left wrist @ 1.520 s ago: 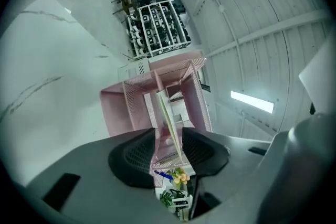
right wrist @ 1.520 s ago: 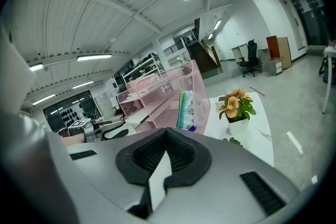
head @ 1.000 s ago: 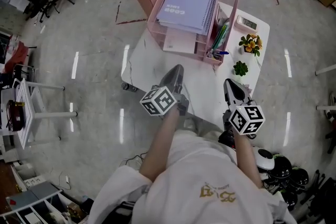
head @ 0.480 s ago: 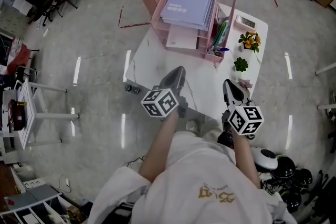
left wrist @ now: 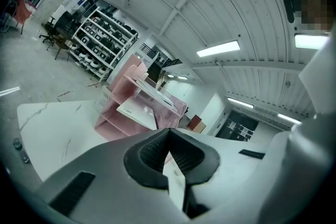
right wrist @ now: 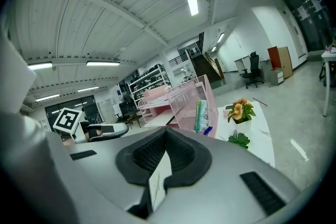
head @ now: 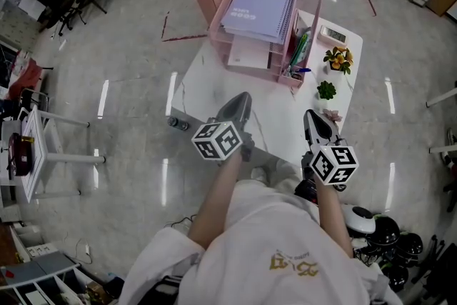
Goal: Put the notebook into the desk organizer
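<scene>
white table (head: 214, 86) bears desk organizer (head: 312, 11), notebook (head: 260, 7) seemingly atop it; left gripper (head: 242, 99), right gripper (head: 314, 115) jaws pressed together.

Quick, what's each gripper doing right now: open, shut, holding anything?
Left gripper: shut, holding nothing.
Right gripper: shut, holding nothing.

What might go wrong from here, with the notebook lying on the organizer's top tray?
The right gripper hovers close to the small plants at the table's edge; a sideways swing might knock one off. The notebook lies loose on the desk organizer's top tray, so a bump against the organizer might slide it out.
</scene>
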